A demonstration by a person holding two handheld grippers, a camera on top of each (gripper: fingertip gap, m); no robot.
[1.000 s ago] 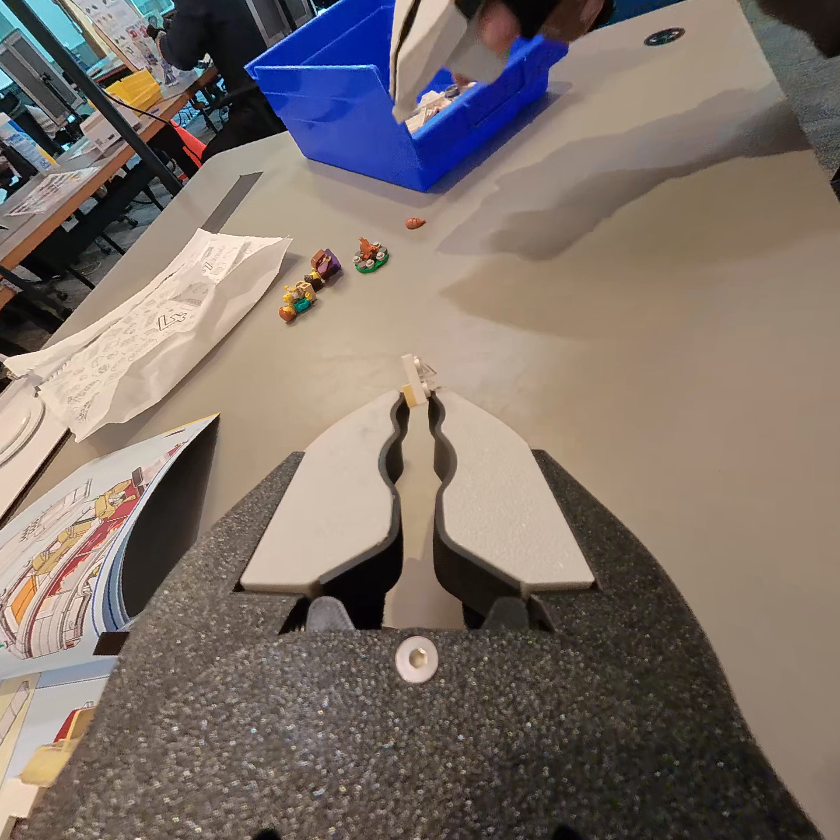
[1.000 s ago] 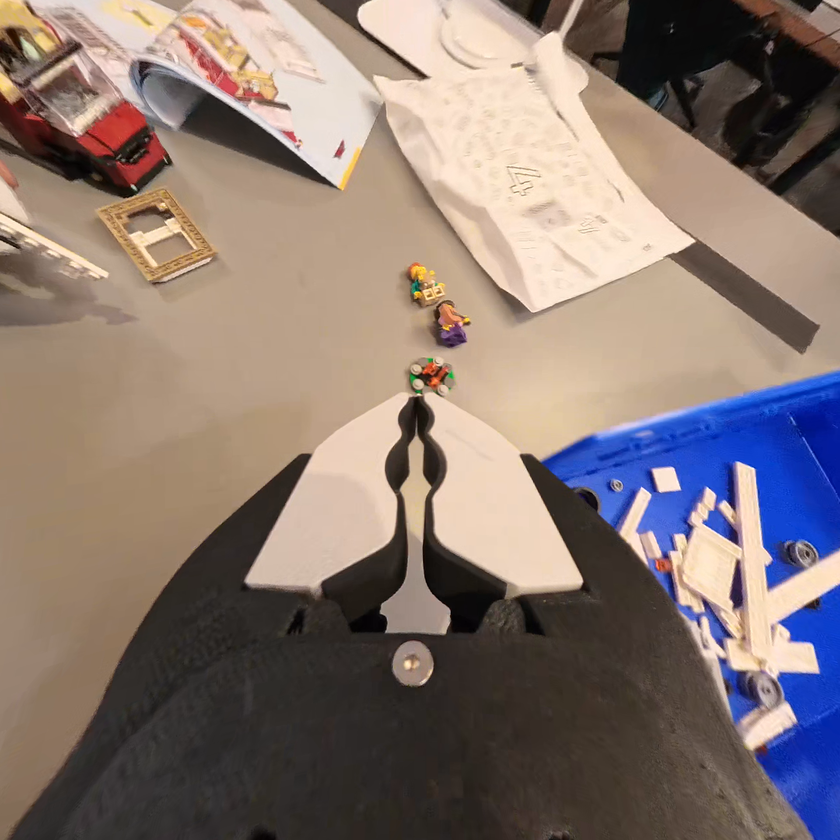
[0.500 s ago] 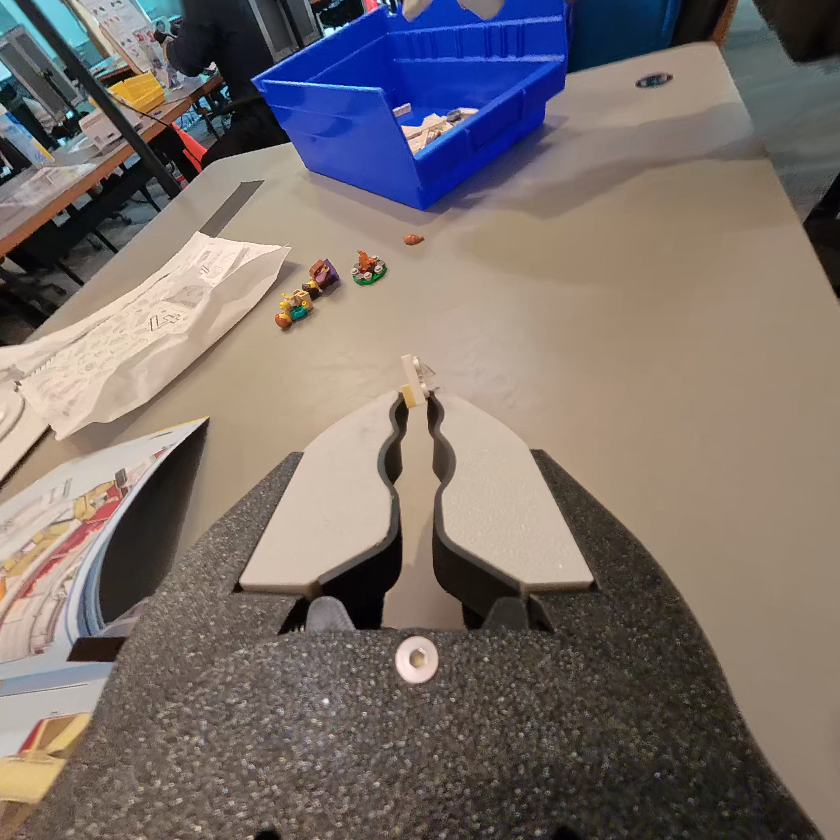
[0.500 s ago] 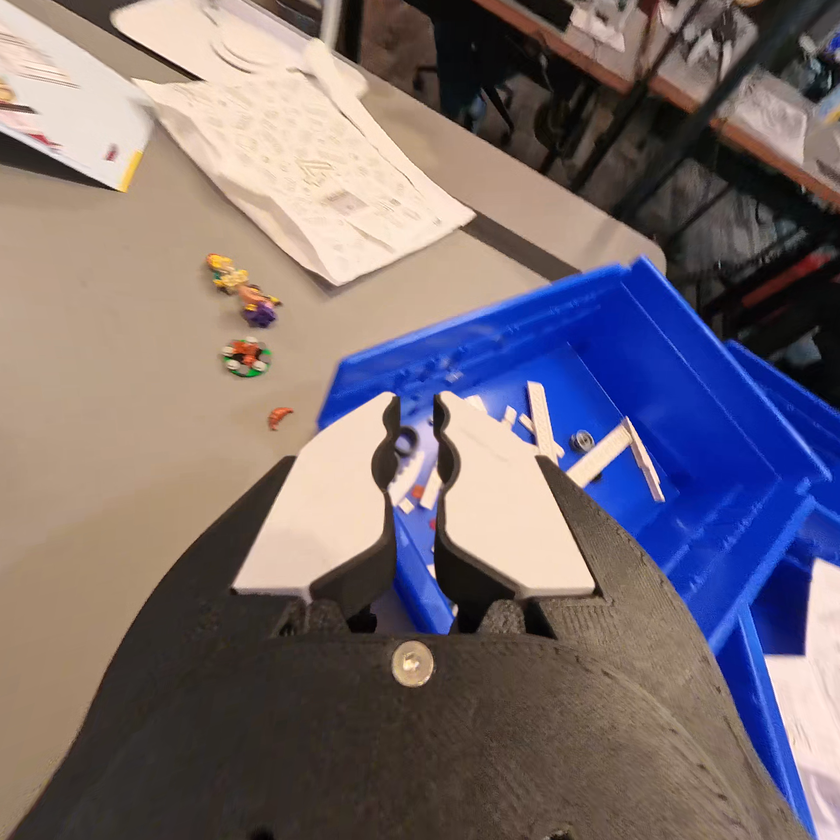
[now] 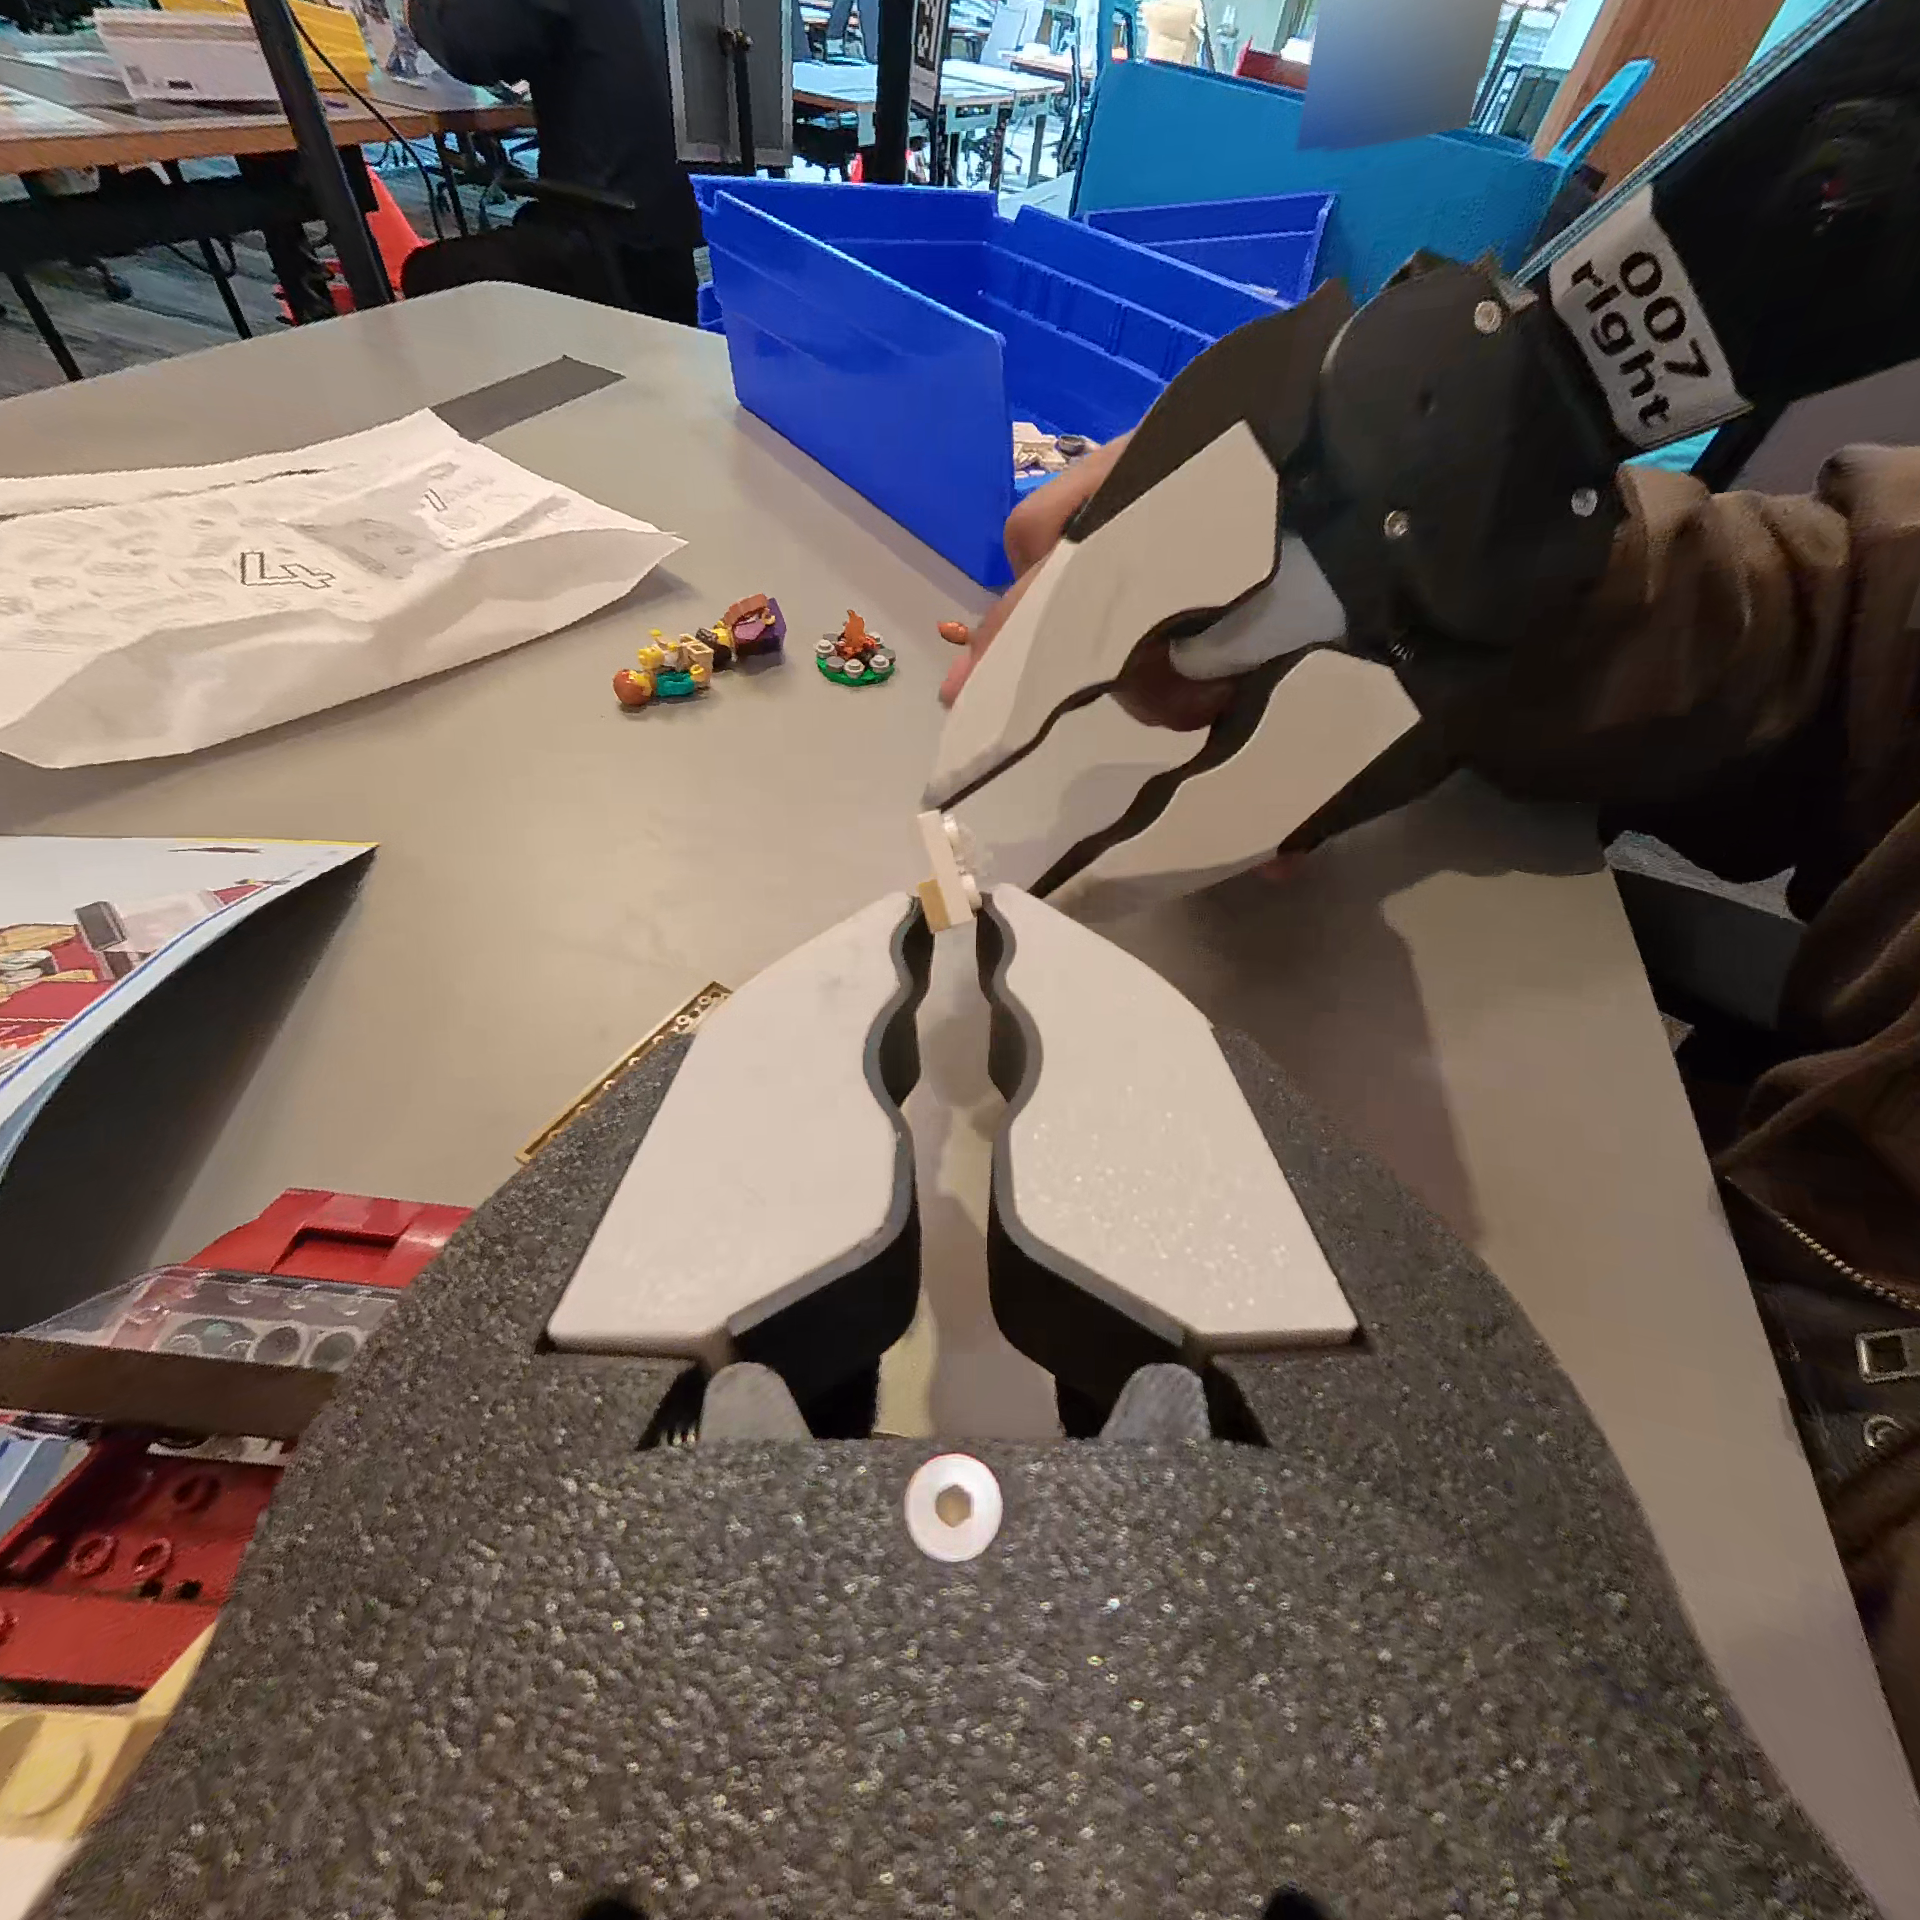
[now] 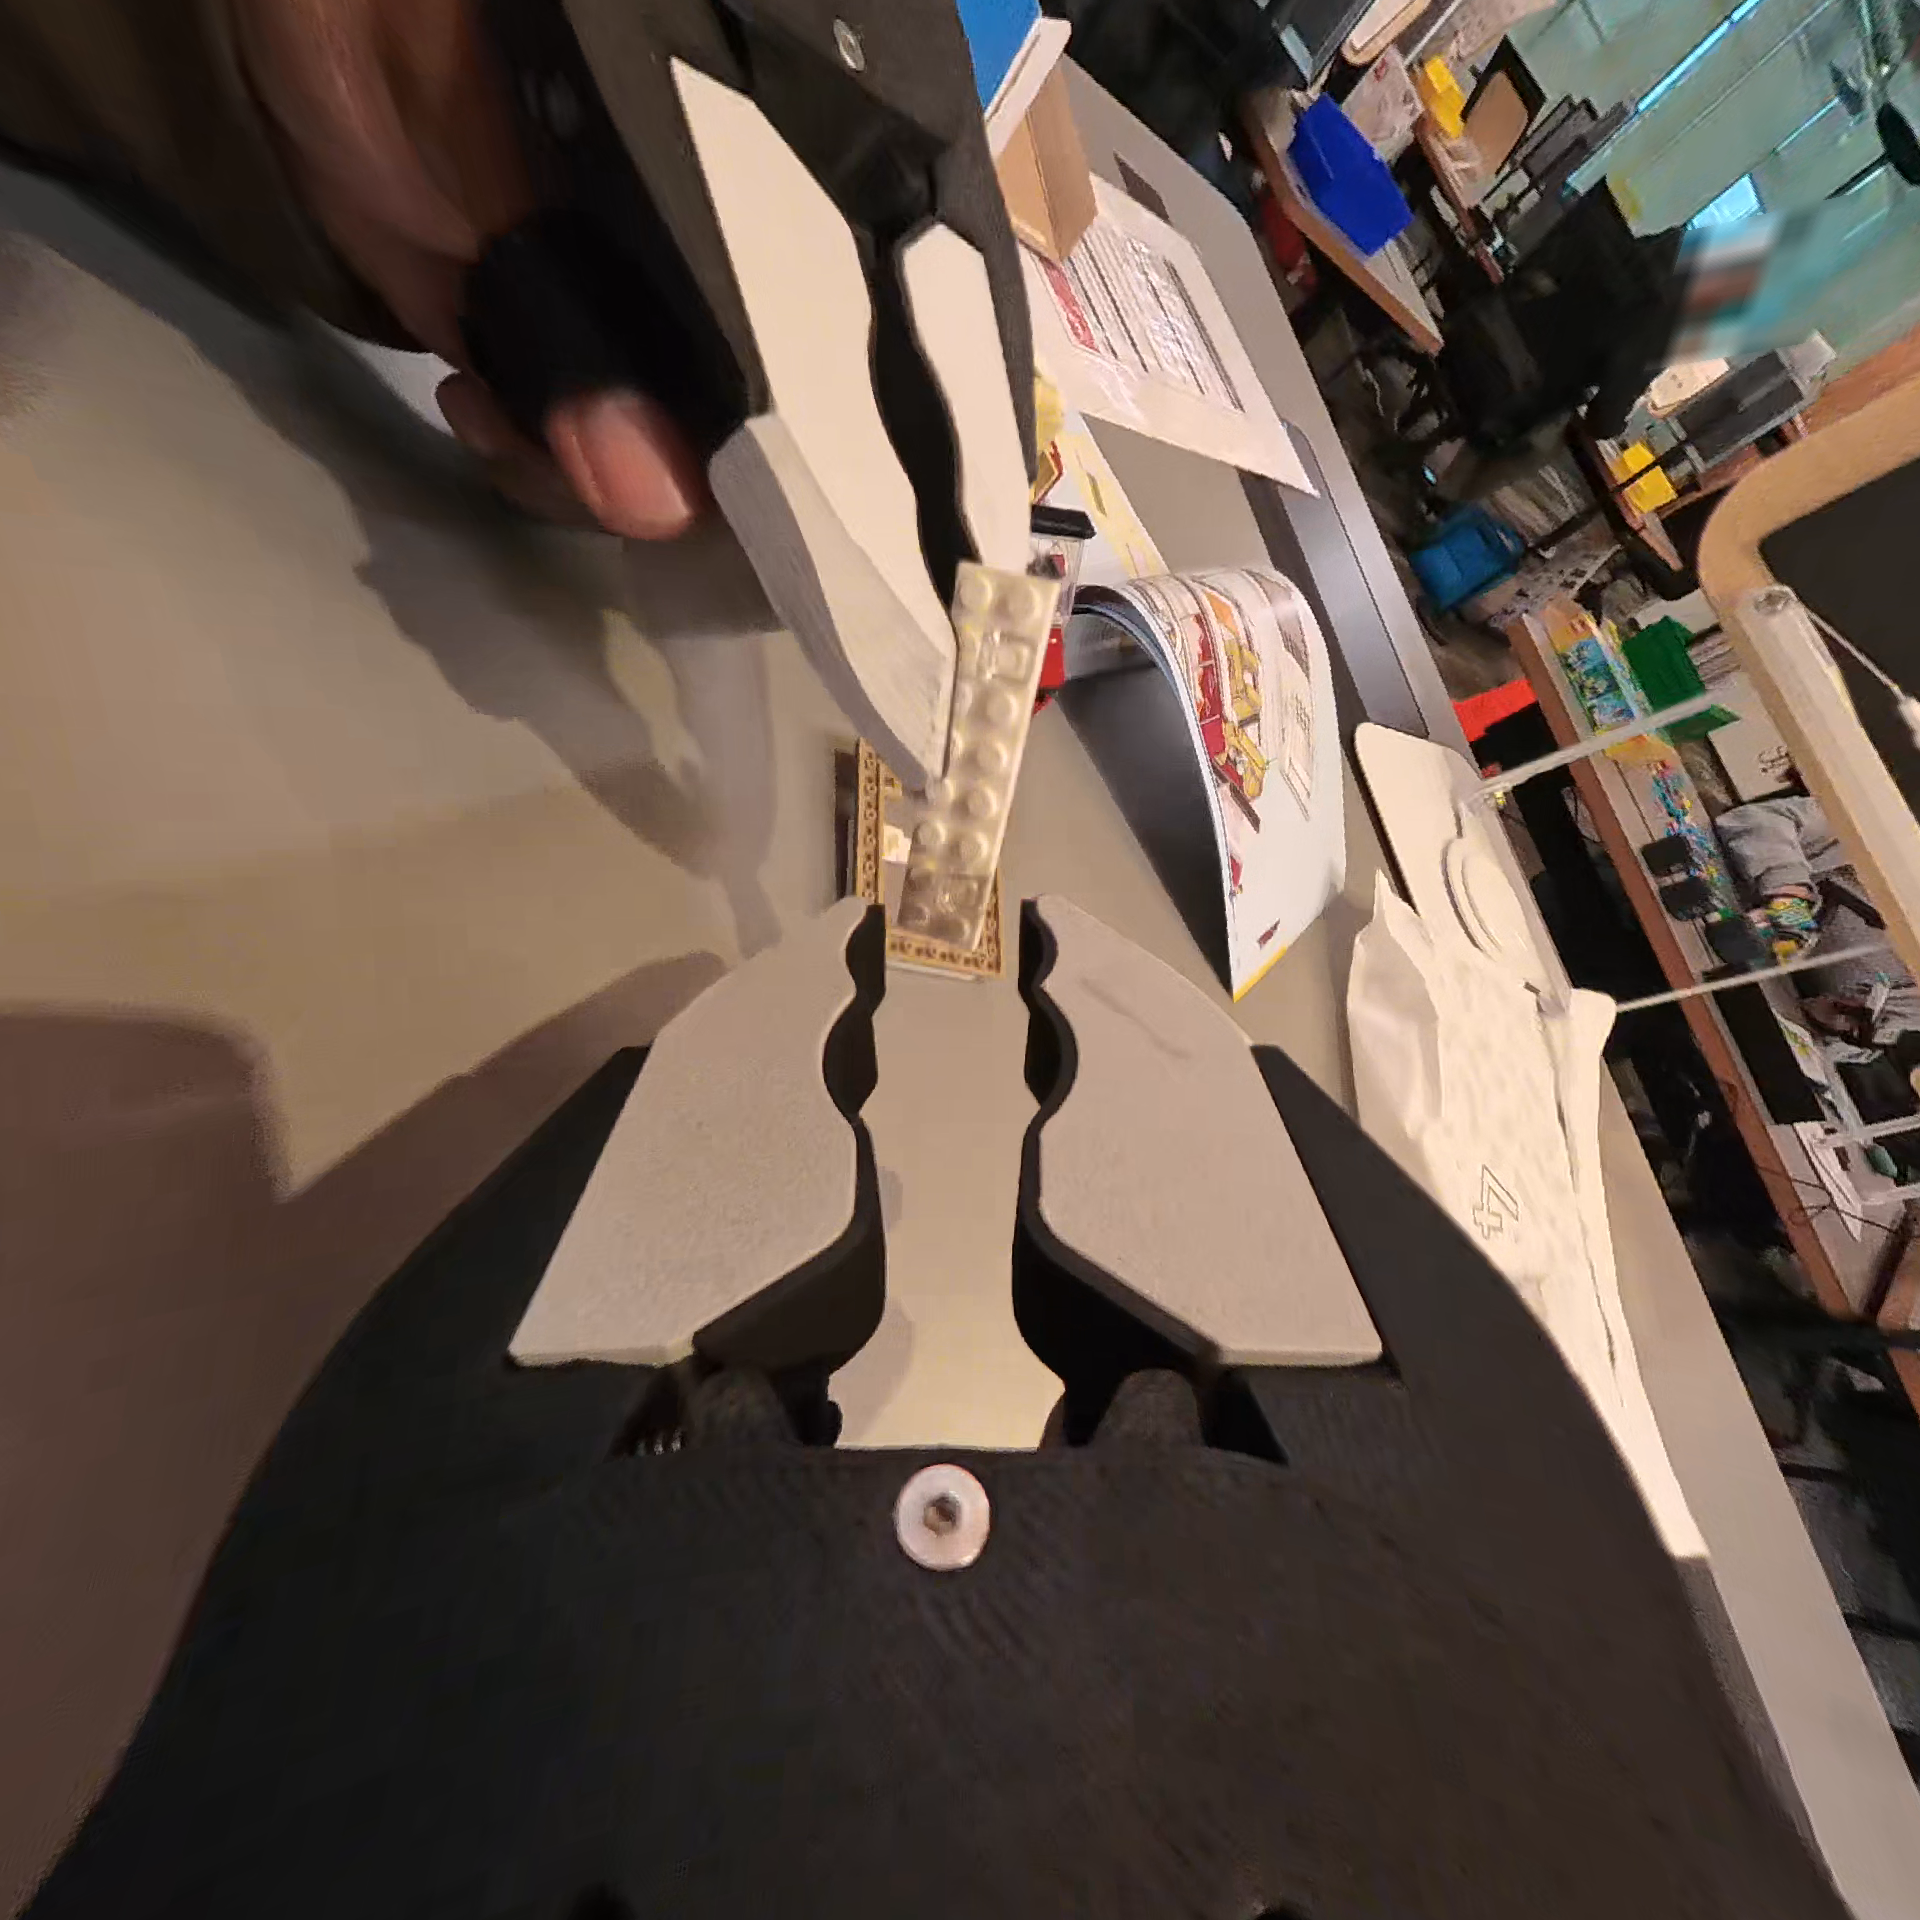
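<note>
1. In the left wrist view, the left gripper [image 5: 951, 906] is seen nearly closed, its fingertips pressed on the lower end of a white studded plate [image 5: 945, 868]. The plate stands up out of the tips, slightly tilted.
2. In the right wrist view, the same plate [image 6: 977, 758] is seen along its length, running from the left gripper's fingers [image 6: 831, 582] toward the right gripper [image 6: 945, 920].
3. The right gripper is held with its jaws apart. The free end of the plate lies just ahead of the gap between its tips; no pad is seen pressing on it, so nothing is counted as held there.
4. In the left wrist view, the right gripper [image 5: 982, 842] is seen close beside the plate's upper end, carried in a hand with a brown sleeve [image 5: 1714, 665].
5. Below the plate, a tan frame [image 6: 940, 951] lies flat on the grey table [image 5: 520, 883].
6. To the near left, a red model [image 5: 208, 1403] and an open booklet [image 5: 125, 935] are placed.
7. Farther out, small figures [image 5: 707, 655] and a green round piece [image 5: 855, 660] stand near a white paper bag [image 5: 291, 561].
8. At the far edge, a blue bin [image 5: 883, 384] holding loose pieces is set.
9. As to progress, the plate is lifted clear of the table and gripped at one end only; the second grip is not yet made.
</note>
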